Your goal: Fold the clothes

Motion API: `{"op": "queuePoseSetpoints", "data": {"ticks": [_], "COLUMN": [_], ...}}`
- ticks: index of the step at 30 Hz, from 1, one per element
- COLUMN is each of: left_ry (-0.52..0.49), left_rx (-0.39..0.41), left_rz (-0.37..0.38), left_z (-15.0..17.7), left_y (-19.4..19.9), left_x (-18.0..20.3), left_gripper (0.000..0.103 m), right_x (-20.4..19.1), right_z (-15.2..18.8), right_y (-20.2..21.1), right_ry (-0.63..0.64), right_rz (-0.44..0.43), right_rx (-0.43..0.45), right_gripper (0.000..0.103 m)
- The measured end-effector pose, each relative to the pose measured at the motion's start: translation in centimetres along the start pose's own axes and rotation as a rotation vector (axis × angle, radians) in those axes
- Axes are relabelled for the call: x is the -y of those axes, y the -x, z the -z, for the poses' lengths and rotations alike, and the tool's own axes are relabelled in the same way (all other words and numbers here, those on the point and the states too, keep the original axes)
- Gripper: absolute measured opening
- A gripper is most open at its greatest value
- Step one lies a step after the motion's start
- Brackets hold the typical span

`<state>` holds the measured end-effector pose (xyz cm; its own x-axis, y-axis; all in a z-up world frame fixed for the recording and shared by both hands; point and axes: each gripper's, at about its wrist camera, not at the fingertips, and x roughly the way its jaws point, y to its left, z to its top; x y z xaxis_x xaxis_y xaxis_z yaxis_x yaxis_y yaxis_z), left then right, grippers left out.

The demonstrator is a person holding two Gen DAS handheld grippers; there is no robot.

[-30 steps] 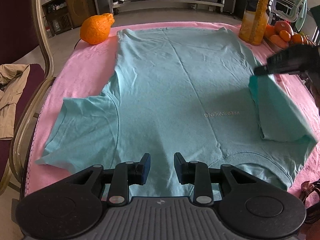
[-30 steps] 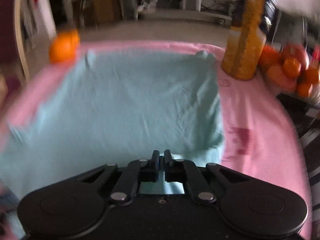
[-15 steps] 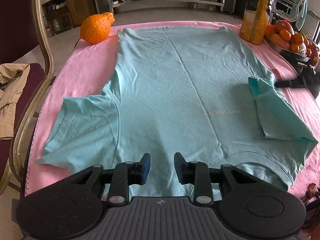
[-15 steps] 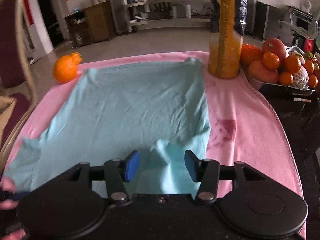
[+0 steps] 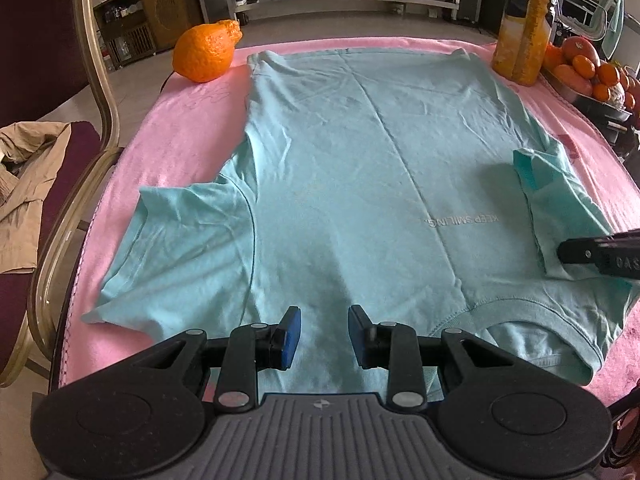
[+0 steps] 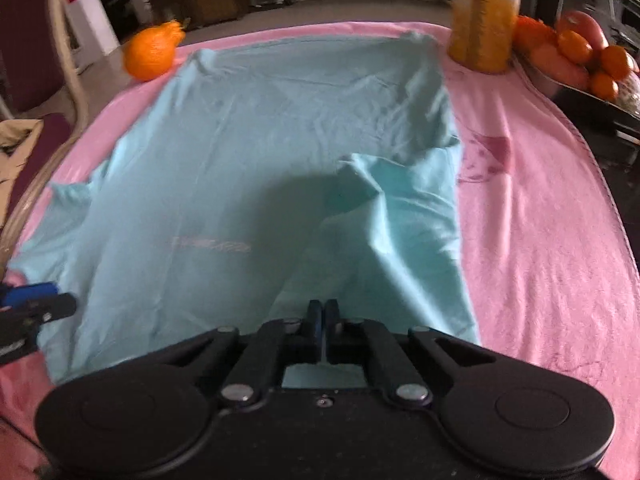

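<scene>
Two tongs low over shirt [image 5: 360,168]: left tongs [image 5: 321,336] agape, right tongs [image 6: 320,320] pinching its shoulder

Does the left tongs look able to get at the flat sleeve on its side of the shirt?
Probably yes. The left tongs are open and hold nothing, above the shirt, and the flat sleeve lies spread on the pink cloth with nothing on it.
</scene>
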<state>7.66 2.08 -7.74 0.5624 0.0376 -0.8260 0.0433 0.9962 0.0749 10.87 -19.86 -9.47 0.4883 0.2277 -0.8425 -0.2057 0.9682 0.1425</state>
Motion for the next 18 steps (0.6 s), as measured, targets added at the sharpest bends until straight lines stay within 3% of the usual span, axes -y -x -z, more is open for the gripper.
{"op": "queuePoseSetpoints", "data": {"ticks": [7,10,13,15,18], "left_ry": [-0.001,0.002,0.003,0.0,-0.008], "left_rx": [0.002,0.003,0.003,0.004,0.005], "left_rz": [-0.003,-0.003,0.0,0.002,0.0], "left_z": [0.0,0.0,0.0,0.0,0.0], "left_y": [0.1,0.1,0.2,0.2,0.1], "left_x": [0.0,-0.1,-0.1,-0.1,0.1], "left_gripper": [0.031,0.031,0.031,0.031,0.031], "right_x": [-1.5,-0.8,2.6,5.8,10.1], "right_z": [1.1,0.7,0.2,0.5,1.8], "right_y": [0.6,1.7,4.2,5.6,5.5], "right_ry": [0.119,0.104,-0.049,-0.192,-0.388], "right_rz": [-0.065,-0.118,-0.17,-0.148,-0.088], "right_rx": [-0.033,-0.014,0.07,0.119,0.088], "right_gripper": [0.001,0.007,0.016,0.023,0.023]}}
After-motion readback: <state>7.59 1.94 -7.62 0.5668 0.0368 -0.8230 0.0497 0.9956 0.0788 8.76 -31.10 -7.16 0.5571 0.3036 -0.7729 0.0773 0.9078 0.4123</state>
